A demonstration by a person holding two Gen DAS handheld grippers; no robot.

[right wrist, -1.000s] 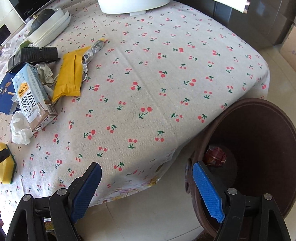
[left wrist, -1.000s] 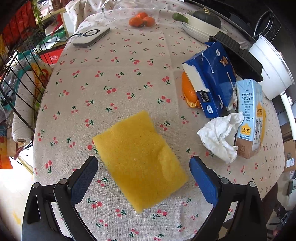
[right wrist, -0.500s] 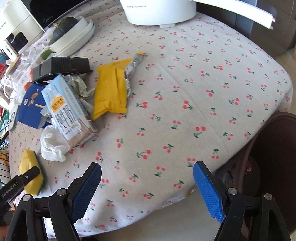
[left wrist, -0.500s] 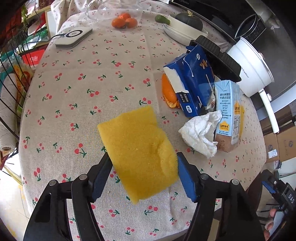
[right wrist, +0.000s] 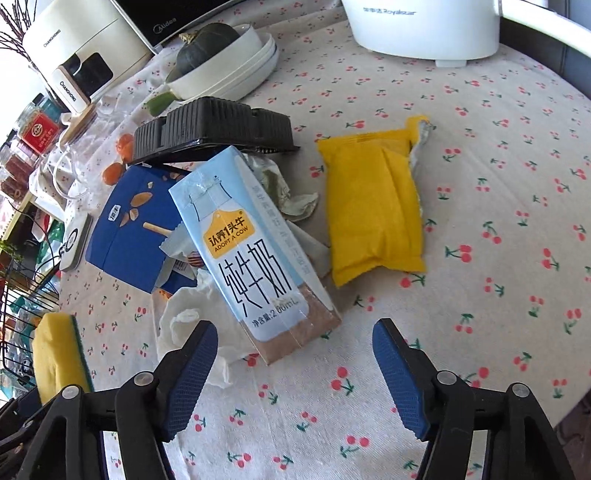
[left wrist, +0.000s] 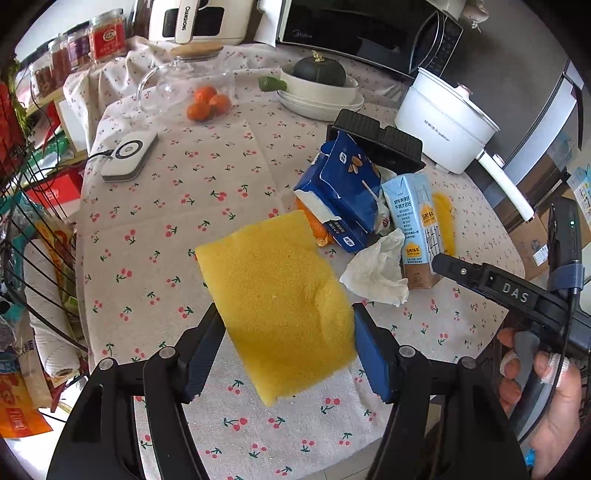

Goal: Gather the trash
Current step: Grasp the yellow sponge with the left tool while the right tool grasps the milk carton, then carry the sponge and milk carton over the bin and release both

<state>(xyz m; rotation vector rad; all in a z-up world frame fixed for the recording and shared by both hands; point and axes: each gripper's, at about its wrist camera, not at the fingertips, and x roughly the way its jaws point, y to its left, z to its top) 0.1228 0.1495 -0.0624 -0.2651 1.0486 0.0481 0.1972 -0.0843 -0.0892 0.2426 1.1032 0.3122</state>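
Change, left side: the left gripper (left wrist: 288, 347) stood wide around the yellow sponge (left wrist: 277, 299) a second ago; its jaws closed in, and both blue pads now press the sponge's sides, with the sponge lifted clear of the cloth.
Change, right side: the right gripper (right wrist: 295, 373) looked at the table edge and a brown bin before; it now faces the trash pile, and its jaws have just been closing, part-open with nothing between them.
Right hand: seen from the left wrist, a hand (left wrist: 543, 398) grips the other tool's handle at the right edge.
Tabletop: the tabletop (left wrist: 207, 177) is round, under a pale cloth printed with red cherries.
Room: a white electric pot (left wrist: 443, 129), a black microwave (left wrist: 354, 29), a bowl with a dark green squash (left wrist: 321, 72), oranges (left wrist: 207, 103) and a wire rack (left wrist: 33, 236) at the left.
Sponge look: bright yellow, porous, dented near one pad; the right wrist view shows a green backing.
Trash pile: a light blue milk carton (right wrist: 251, 254) lying flat, just ahead of the right gripper.
Beside it: a crumpled white tissue (right wrist: 184, 325) touching the carton, a torn blue box (right wrist: 133, 225), a black plastic tray (right wrist: 214, 129) and a yellow wrapper (right wrist: 373, 210).
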